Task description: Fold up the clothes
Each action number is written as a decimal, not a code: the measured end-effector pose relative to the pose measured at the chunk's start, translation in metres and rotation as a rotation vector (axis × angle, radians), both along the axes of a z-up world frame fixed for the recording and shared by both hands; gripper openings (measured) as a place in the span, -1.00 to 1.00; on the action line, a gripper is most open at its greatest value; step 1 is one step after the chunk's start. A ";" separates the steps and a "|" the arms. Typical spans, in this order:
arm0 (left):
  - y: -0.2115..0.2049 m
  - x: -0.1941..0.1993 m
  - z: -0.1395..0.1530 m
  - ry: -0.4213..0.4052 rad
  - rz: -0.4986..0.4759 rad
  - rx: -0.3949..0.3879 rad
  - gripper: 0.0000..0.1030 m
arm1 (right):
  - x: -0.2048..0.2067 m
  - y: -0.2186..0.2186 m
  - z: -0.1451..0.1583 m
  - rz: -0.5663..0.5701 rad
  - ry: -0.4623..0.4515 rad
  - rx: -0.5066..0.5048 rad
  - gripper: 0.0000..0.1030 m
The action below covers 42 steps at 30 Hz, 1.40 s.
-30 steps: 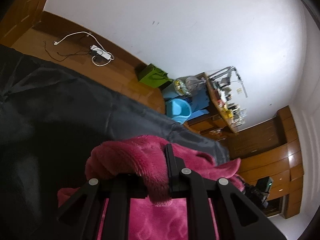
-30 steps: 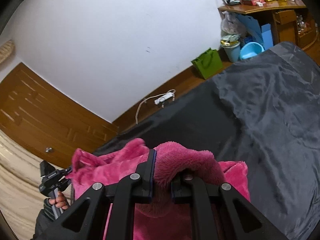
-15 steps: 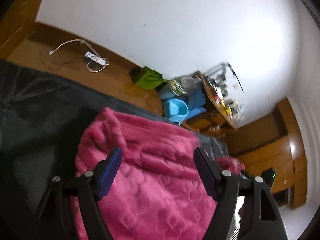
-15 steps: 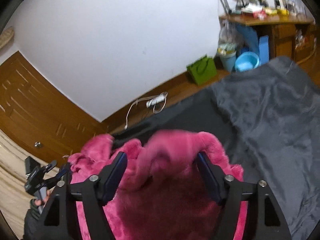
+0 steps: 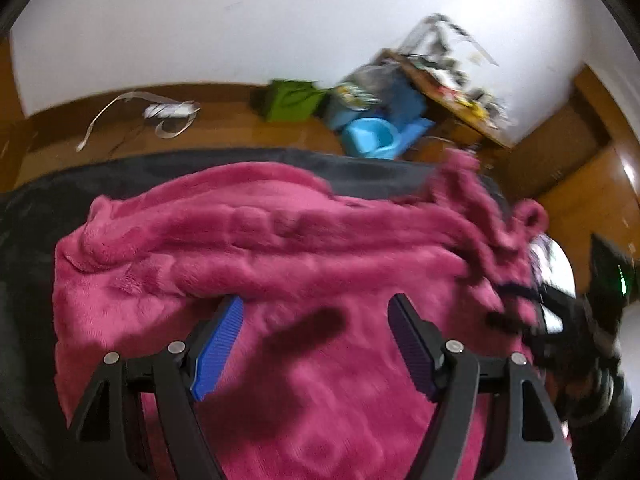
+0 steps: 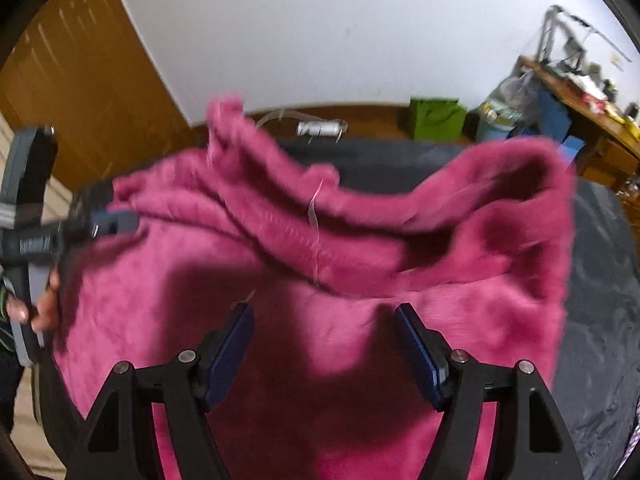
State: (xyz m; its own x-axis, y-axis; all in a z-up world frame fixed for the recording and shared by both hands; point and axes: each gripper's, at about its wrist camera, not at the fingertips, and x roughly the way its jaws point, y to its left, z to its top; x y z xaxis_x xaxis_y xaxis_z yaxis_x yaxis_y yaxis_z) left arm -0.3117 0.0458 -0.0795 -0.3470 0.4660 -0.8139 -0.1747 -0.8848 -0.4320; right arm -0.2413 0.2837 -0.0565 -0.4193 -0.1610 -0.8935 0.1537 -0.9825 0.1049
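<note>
Both grippers have let go since a second ago: each then pinched a bunched ridge of the pink fleece garment, and now that ridge lies unfolded across the cloth ahead of them. Left gripper (image 5: 316,312): jaws spread wide, blue pad on one finger, dark pad on the other, nothing between them. It hangs just above the pink fleece garment (image 5: 280,248); I cannot tell whether the fingertips touch the pile. Right gripper (image 6: 324,320): jaws likewise spread, empty, low over the same garment (image 6: 280,280).

The garment lies on a dark sheet (image 6: 600,320) and fills the near field of both views. In the left view a thick rolled fold runs side to side just past the fingertips. In the right view a folded-over layer crosses the middle, with a loose pale thread (image 6: 314,216) hanging from it, and the far right corner stands up as an open loop. Motion blur softens most edges.

At the left edge of the right view the left gripper shows as a grey-black handle, with the left hand (image 6: 40,300) wrapped around it at the garment's border.

Beyond the sheet: wooden floor, a white power strip (image 5: 170,110) with cord, a green bag (image 5: 290,98), a blue basin (image 5: 370,136), a cluttered wooden desk (image 6: 580,84), white wall.
</note>
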 end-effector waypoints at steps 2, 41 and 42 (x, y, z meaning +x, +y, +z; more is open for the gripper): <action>-0.009 -0.011 -0.006 -0.024 0.069 0.027 0.52 | -0.010 0.002 -0.005 -0.030 0.008 0.025 0.44; 0.011 0.075 -0.013 0.032 0.022 -0.199 0.61 | 0.041 -0.035 -0.010 -0.045 -0.024 0.013 0.48; 0.012 0.075 -0.016 0.036 0.021 -0.205 0.61 | 0.041 -0.034 -0.013 -0.047 -0.030 0.009 0.51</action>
